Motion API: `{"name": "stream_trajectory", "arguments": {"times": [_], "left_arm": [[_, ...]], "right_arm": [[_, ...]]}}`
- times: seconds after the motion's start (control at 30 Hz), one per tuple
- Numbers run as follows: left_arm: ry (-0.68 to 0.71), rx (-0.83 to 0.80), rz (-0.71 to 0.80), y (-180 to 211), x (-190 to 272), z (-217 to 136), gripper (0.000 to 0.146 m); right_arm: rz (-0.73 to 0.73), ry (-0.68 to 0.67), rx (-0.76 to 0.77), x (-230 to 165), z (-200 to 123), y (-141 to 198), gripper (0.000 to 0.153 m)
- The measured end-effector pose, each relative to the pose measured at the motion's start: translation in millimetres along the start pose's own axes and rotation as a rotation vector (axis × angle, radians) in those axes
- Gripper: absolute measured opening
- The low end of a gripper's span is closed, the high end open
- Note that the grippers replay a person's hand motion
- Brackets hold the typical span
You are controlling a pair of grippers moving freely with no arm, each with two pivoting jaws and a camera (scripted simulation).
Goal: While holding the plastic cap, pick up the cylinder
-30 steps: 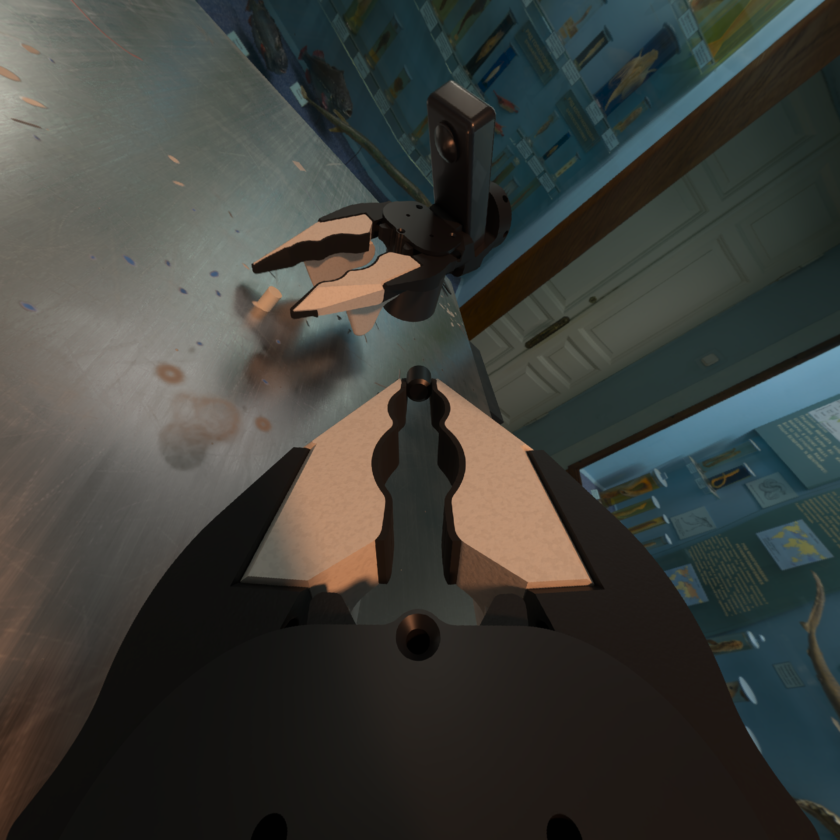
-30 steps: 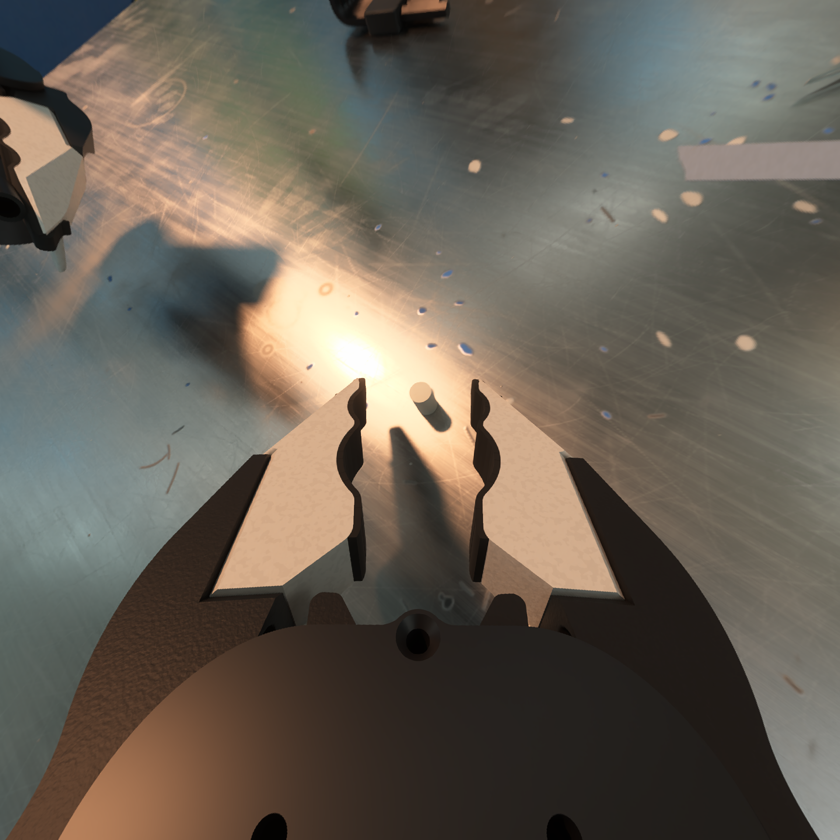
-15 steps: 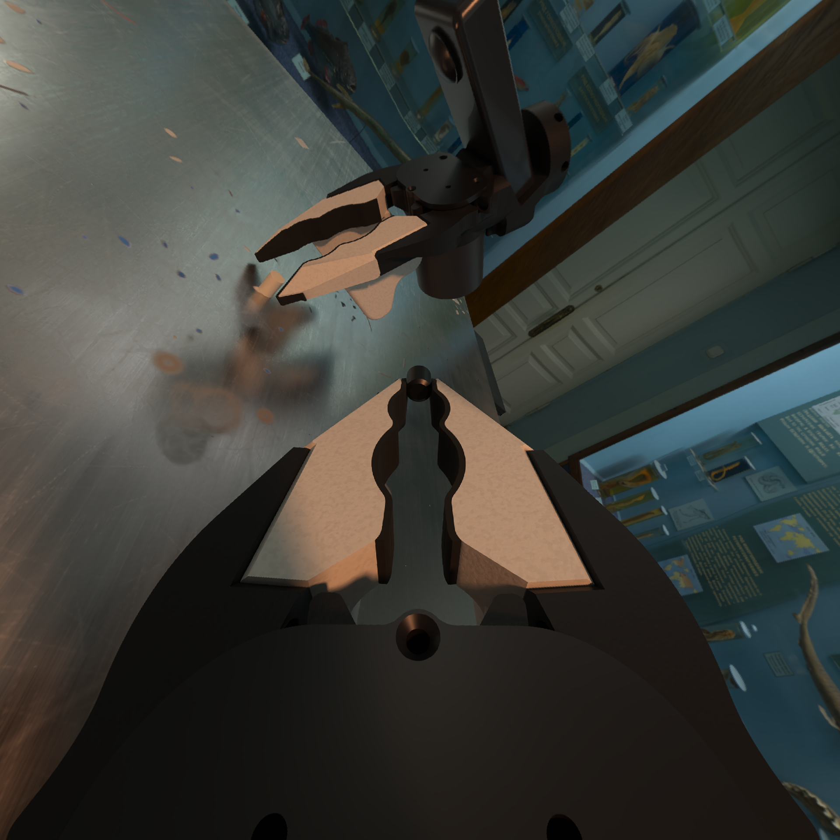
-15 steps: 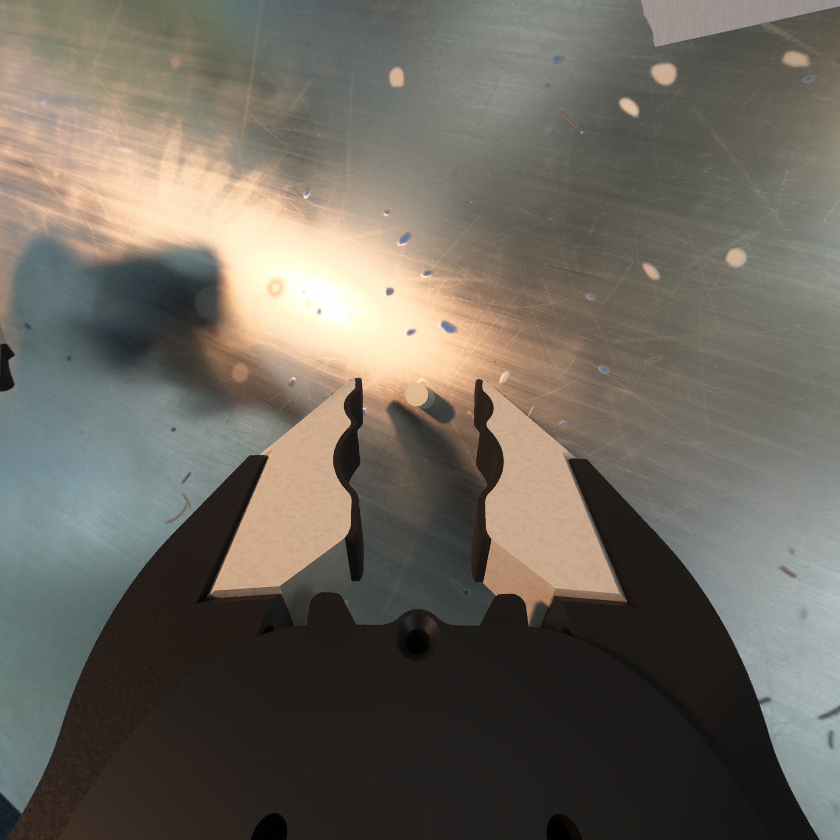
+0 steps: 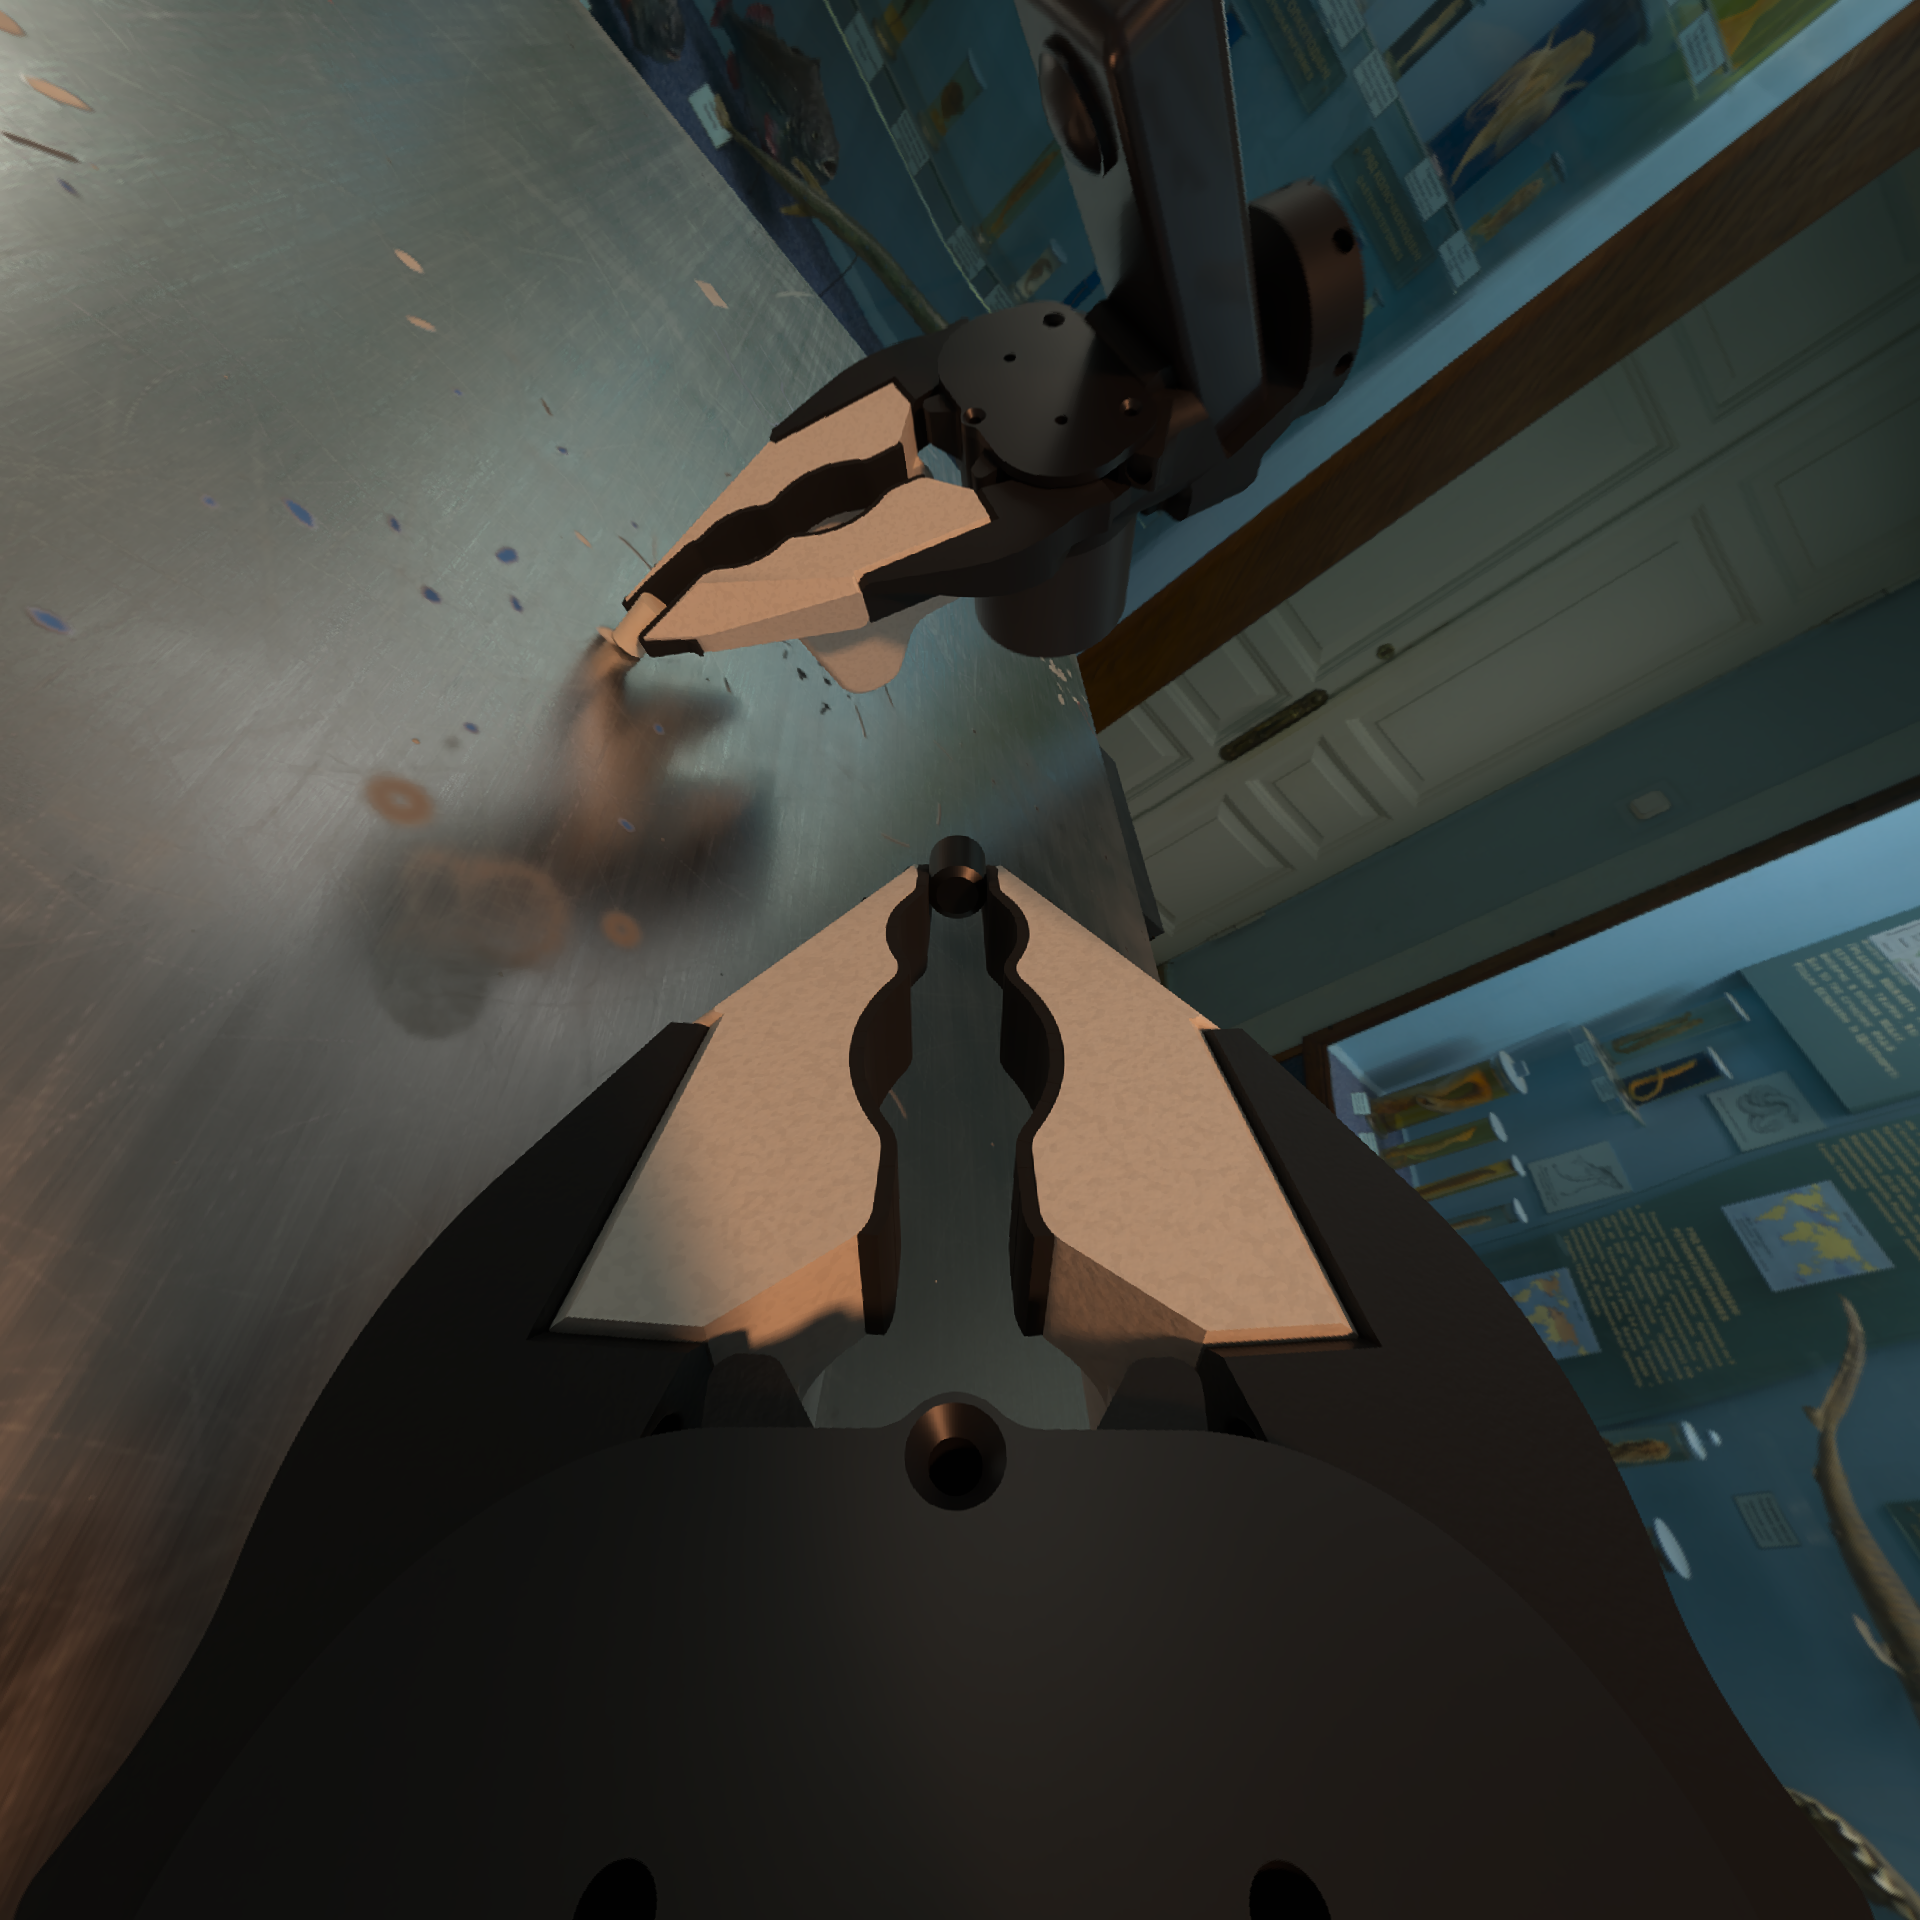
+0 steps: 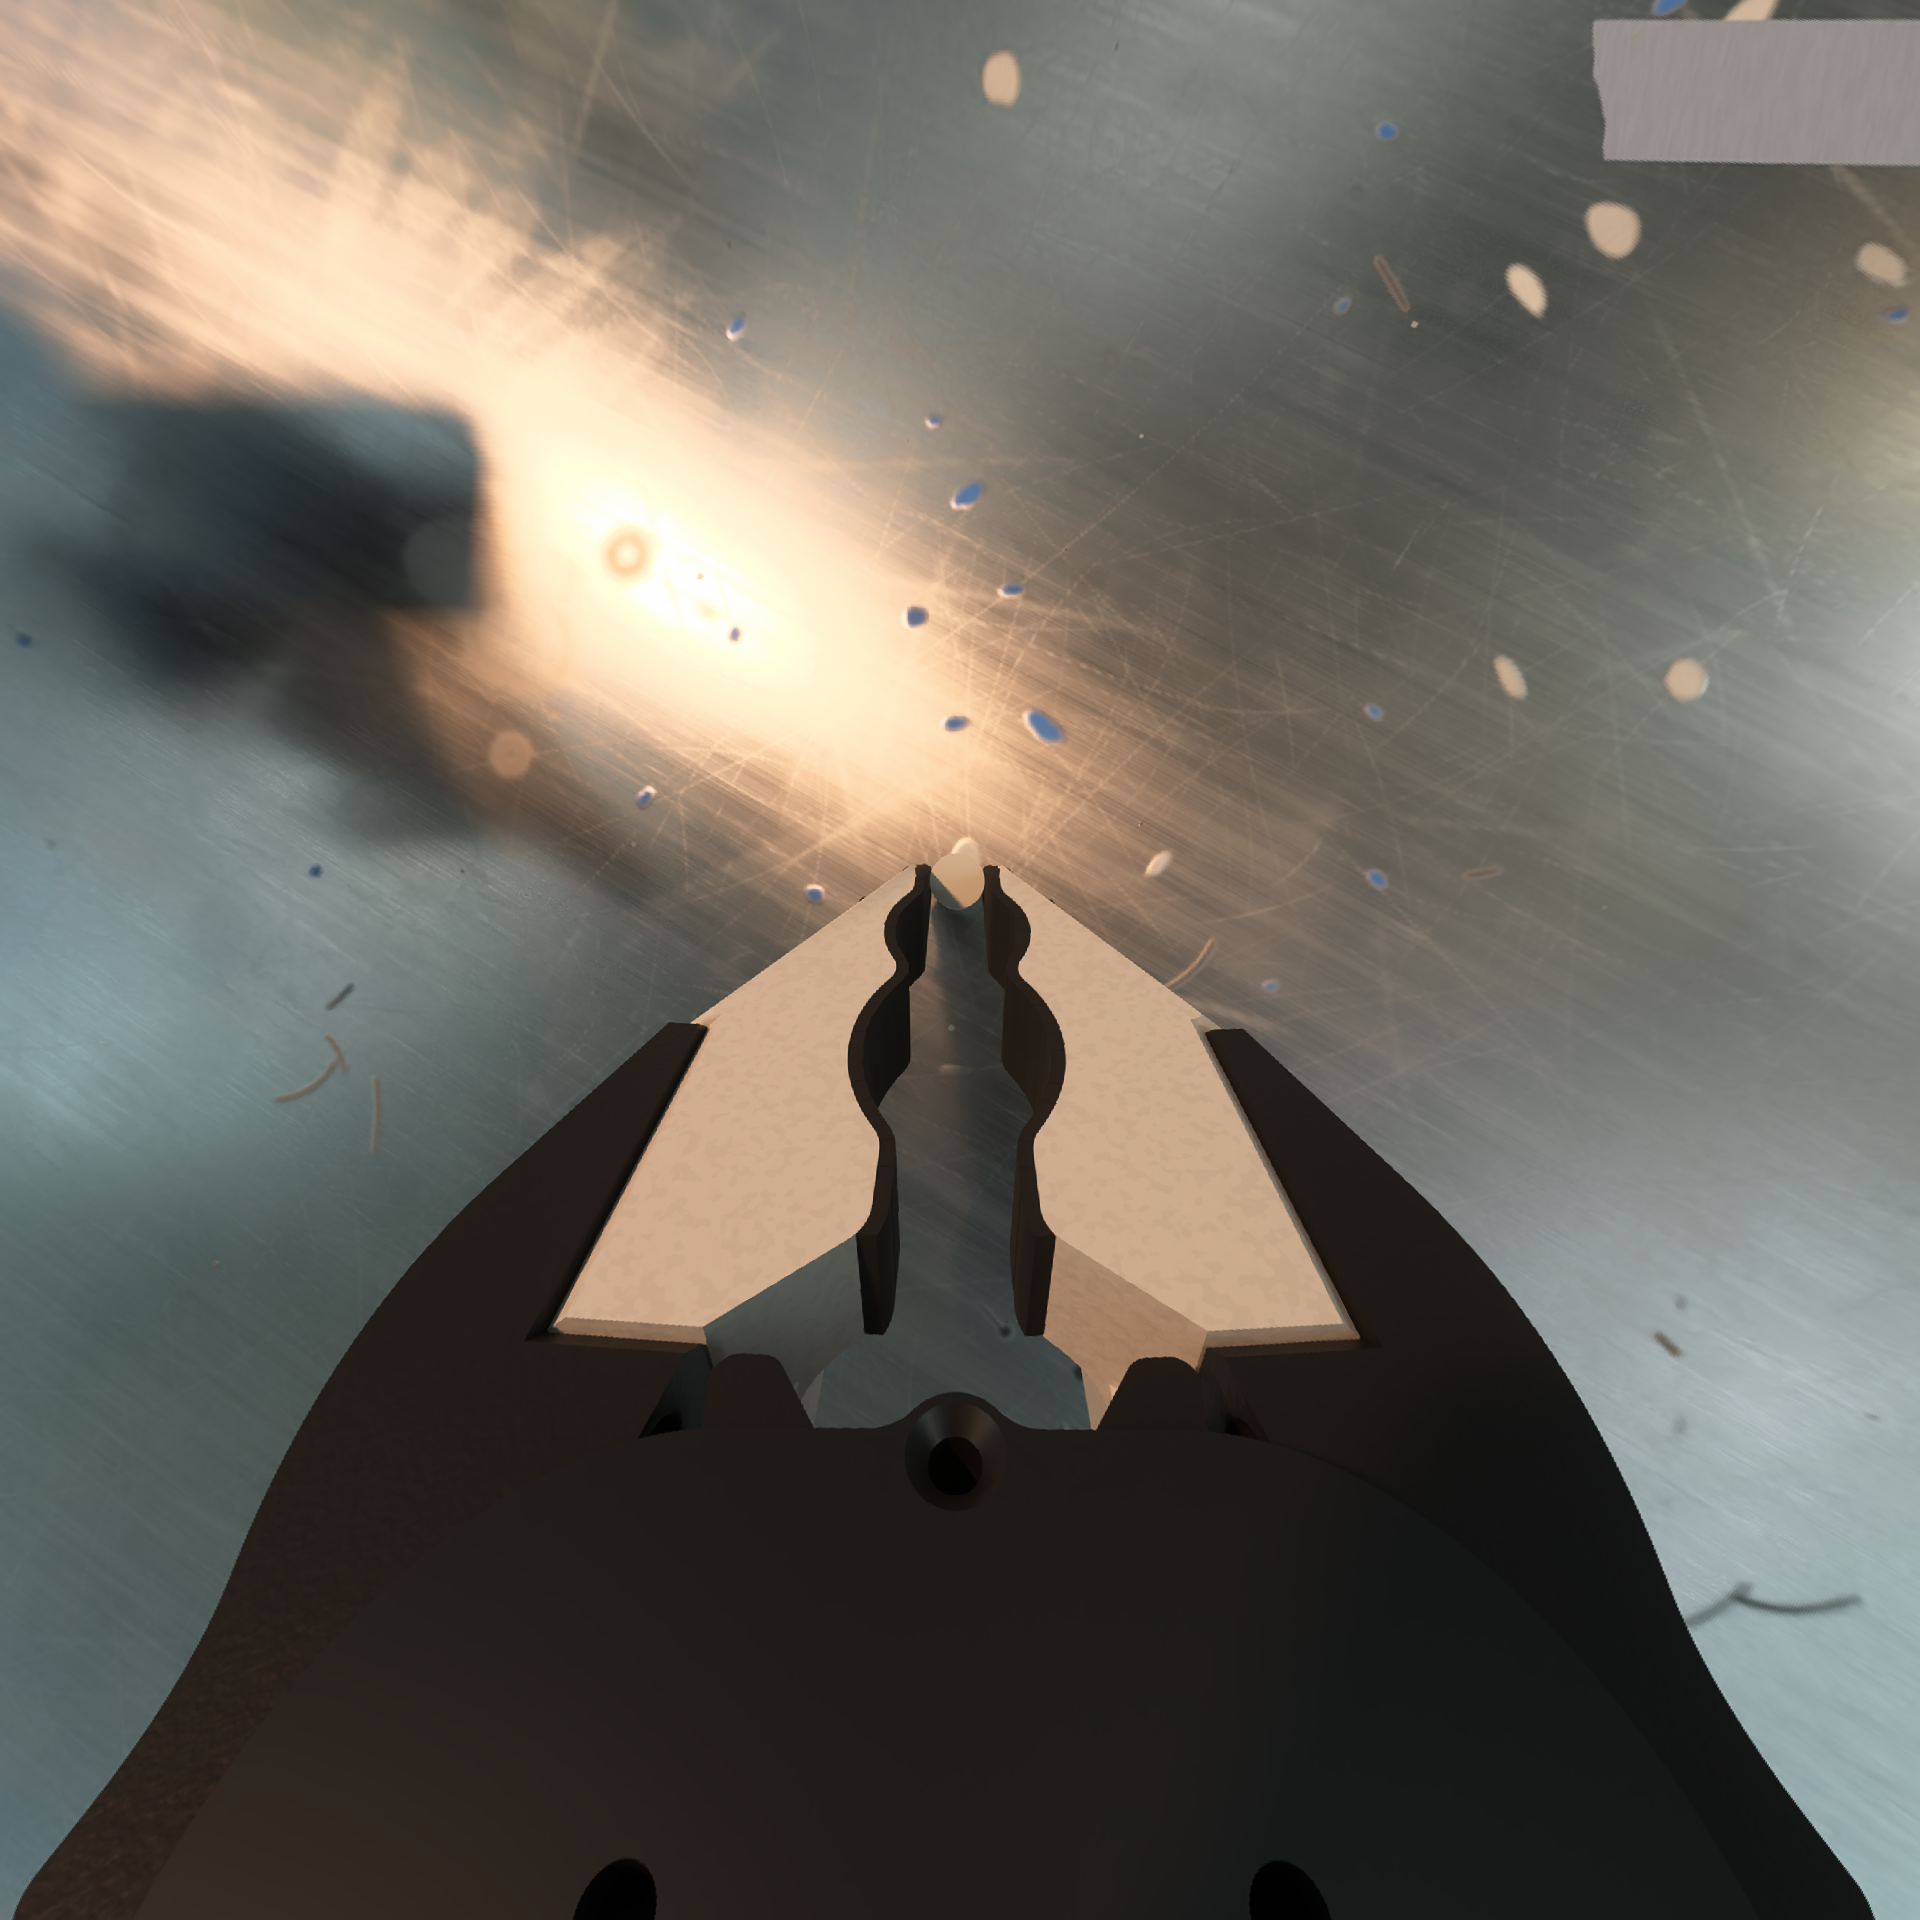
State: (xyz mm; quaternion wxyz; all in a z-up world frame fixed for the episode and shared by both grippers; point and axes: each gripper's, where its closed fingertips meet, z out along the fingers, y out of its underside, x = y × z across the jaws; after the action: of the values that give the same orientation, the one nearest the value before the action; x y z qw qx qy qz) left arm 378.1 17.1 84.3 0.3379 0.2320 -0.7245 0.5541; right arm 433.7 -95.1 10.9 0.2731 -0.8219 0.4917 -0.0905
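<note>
My left gripper [image 5: 957,891] is shut on a small dark plastic cap [image 5: 956,876] pinched at its fingertips, held above the scratched metal table [image 5: 260,468]. My right gripper [image 6: 957,885] is shut on a small pale cylinder [image 6: 958,871] at its fingertips, right at the table surface [image 6: 1351,520]. In the left wrist view the right gripper [image 5: 649,629] shows farther off, tips down at the table, with the pale cylinder [image 5: 623,636] between them.
A pale grey flat strip [image 6: 1756,94] lies on the table at the top right of the right wrist view. The table's far edge [image 5: 1127,862] runs just past the left gripper, with a room wall and white panelled doors [image 5: 1507,623] beyond.
My right gripper has gone down to the table and shut on the cylinder, which lay loose between its open fingers before. My left gripper has kept hold of the cap.
</note>
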Motion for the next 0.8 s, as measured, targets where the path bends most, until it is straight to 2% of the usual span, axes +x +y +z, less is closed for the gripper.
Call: {"name": "stream_trajectory", "arguments": {"times": [0.13, 0.23, 0.4, 0.47, 0.53, 0.8], "left_arm": [[0.007, 0.006, -0.004, -0.5, 1.1, -0.6, 0.009], [0.011, 0.011, -0.001, -1.2, 2.8, -1.2, 0.009], [0.02, 0.02, -0.007, -2.3, 3.7, -2.3, 0.009], [0.028, 0.024, -0.013, -2.8, 4.6, -2.5, 0.009], [0.033, 0.027, -0.013, -3.2, 5.4, -2.5, 0.009], [0.051, 0.021, -0.024, -1.8, 7.1, -0.5, 0.009]], "right_arm": [[0.117, -0.126, 0.158, -3.5, -4.8, -3.3, 0.01], [0.242, -0.241, 0.34, -4.0, -19.8, -19.4, 0.01], [0.475, -0.563, 0.642, -7.6, -52.9, -51.2, 0.01], [0.541, -0.698, 0.7, -9.9, -62.2, -56.8, 0.01], [0.588, -0.778, 0.751, -8.9, -68.9, -61.0, 0.01], [0.643, -0.967, 0.86, -12.0, -89.2, -69.7, 0.01]]}}
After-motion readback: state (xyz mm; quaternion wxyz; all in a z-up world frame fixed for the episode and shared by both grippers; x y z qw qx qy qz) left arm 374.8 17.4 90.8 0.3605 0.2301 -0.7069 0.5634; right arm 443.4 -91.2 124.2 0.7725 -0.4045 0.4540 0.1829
